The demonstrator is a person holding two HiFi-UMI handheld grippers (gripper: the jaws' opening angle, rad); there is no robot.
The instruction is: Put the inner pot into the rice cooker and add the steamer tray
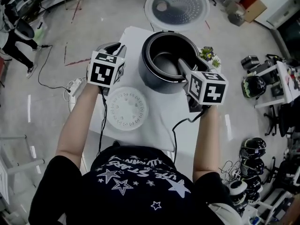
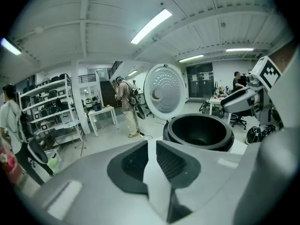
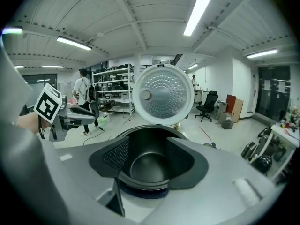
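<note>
The black rice cooker point(image 1: 164, 62) stands at the back of the white table point(image 1: 157, 123) with its round lid point(image 1: 177, 6) swung open. The dark inner pot point(image 3: 149, 170) sits down inside it. My right gripper point(image 1: 180, 64) hangs over the cooker's near rim, open and empty, and the pot shows between its jaws point(image 3: 147, 149). The white perforated steamer tray point(image 1: 125, 108) lies flat on the table left of the cooker. My left gripper point(image 1: 115, 46) hovers left of the cooker and beyond the tray, its jaws point(image 2: 151, 144) closed to a thin slit with nothing in them.
A small potted plant point(image 1: 209, 54) stands at the table's right back corner. A cable and power strip point(image 1: 75, 84) lie on the floor to the left. Helmets point(image 1: 253, 149) and desks crowd the right side. People stand by shelves point(image 2: 47, 111) in the background.
</note>
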